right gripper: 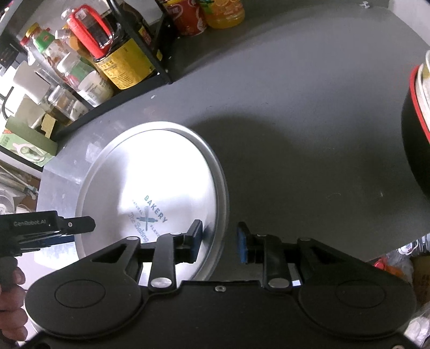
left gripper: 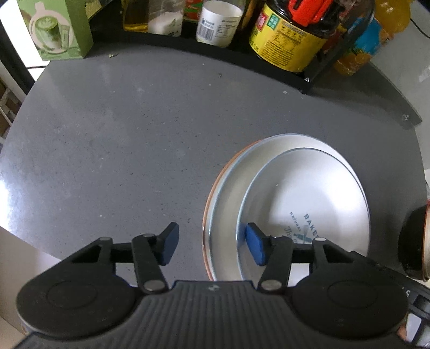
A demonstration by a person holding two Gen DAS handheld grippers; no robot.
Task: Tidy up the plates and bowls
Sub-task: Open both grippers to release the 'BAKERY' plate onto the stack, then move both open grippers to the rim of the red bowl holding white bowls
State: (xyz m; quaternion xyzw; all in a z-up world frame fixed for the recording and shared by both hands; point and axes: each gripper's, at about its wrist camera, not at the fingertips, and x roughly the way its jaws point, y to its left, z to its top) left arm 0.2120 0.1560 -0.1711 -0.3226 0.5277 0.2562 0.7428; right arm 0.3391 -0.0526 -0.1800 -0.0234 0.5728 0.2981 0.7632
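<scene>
Place: home kitchen | surface: dark grey counter point(left gripper: 121, 128) | evidence: black rack point(right gripper: 158, 72) crowded with sauce bottles point(right gripper: 121, 51), oil point(left gripper: 135, 16), a white jar point(left gripper: 217, 21), orange drink point(right gripper: 223, 13) | matcha box point(left gripper: 59, 29) stood at the counter's end | stacked plates point(left gripper: 268, 166) sat on the counter

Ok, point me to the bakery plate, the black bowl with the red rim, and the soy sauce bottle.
Bakery plate point(right gripper: 150, 188), right wrist view, on its white centre above the print.
Black bowl point(right gripper: 414, 150), right wrist view, on its dark outer wall.
Soy sauce bottle point(left gripper: 285, 40), left wrist view, on its yellow label.
</scene>
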